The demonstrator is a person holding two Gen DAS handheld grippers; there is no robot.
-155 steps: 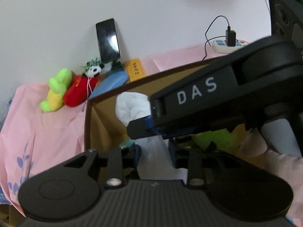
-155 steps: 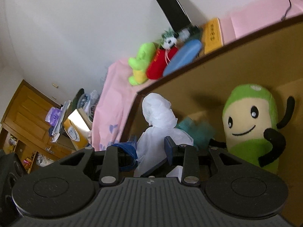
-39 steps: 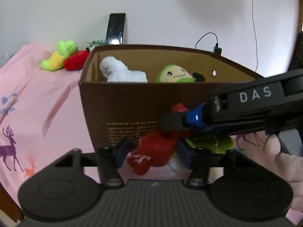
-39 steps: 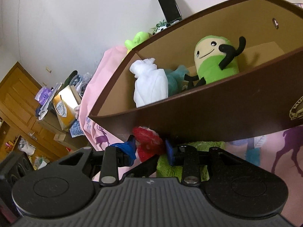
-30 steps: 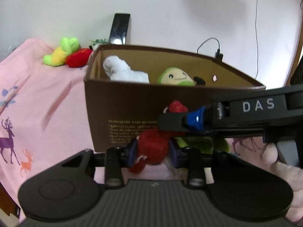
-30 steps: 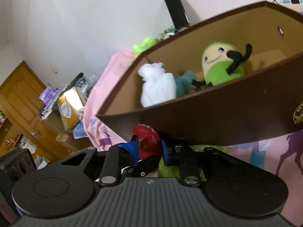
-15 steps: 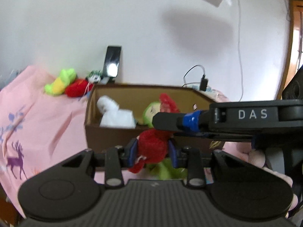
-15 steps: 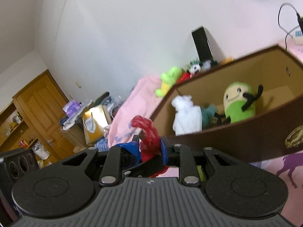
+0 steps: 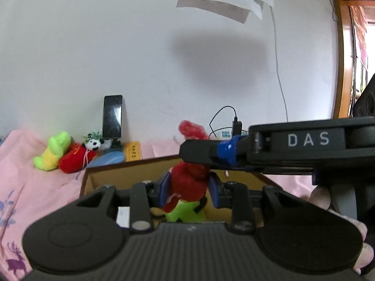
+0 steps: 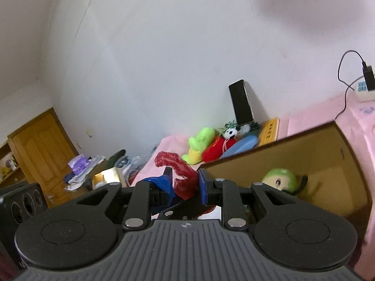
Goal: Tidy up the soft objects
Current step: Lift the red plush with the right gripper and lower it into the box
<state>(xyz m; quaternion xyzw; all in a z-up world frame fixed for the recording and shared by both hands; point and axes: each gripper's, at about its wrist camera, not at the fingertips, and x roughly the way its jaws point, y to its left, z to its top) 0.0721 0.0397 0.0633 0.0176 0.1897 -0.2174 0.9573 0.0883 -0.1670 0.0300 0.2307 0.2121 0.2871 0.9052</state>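
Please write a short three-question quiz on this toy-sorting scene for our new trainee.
1. True or false: both grippers hold the same red plush toy.
2. Which toy sits inside the brown box? A) panda B) green-and-cream plush C) blue pillow
3. Fill in: the black phone leans upright against the ____.

Key:
1. True: the left gripper pinches its body, and the right gripper its thin upper part.
2. B, the green-and-cream plush; the panda lies outside.
3. Wall.
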